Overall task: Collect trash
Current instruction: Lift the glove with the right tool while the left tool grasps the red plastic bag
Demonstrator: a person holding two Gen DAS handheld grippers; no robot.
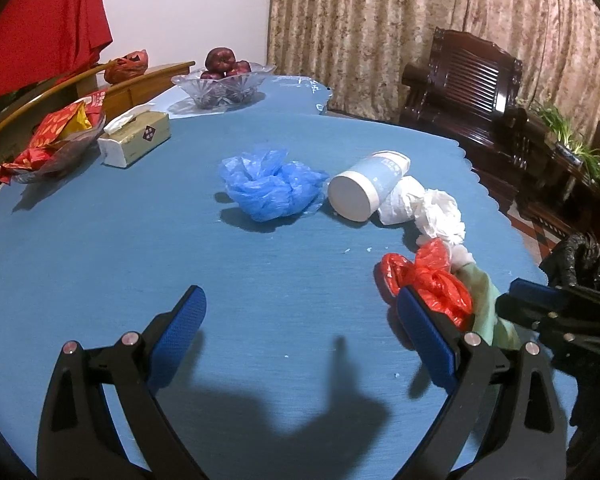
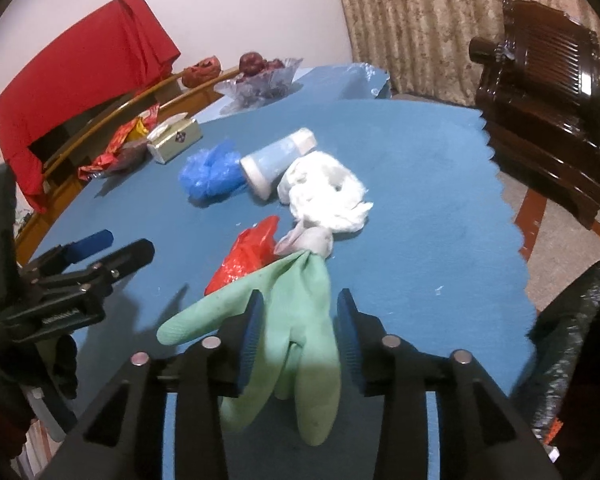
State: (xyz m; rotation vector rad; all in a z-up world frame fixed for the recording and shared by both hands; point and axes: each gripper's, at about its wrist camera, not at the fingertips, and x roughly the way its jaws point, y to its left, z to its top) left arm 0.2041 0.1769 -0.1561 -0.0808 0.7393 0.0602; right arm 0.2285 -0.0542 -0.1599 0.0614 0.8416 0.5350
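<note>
Presently my right claw (image 2: 298, 340) pinches the green glove (image 2: 296, 320), its long axis running away toward the red bag (image 2: 248, 256) on the counter (image 2: 420, 200); my left claw (image 1: 300, 344), spread, stands farther off.

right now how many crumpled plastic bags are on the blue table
2. The blue bag lies mid-table, left of the tipped cup. The red bag lies nearer, beside the green glove. Another red bag sits on the cabinet behind, off the table.
</note>
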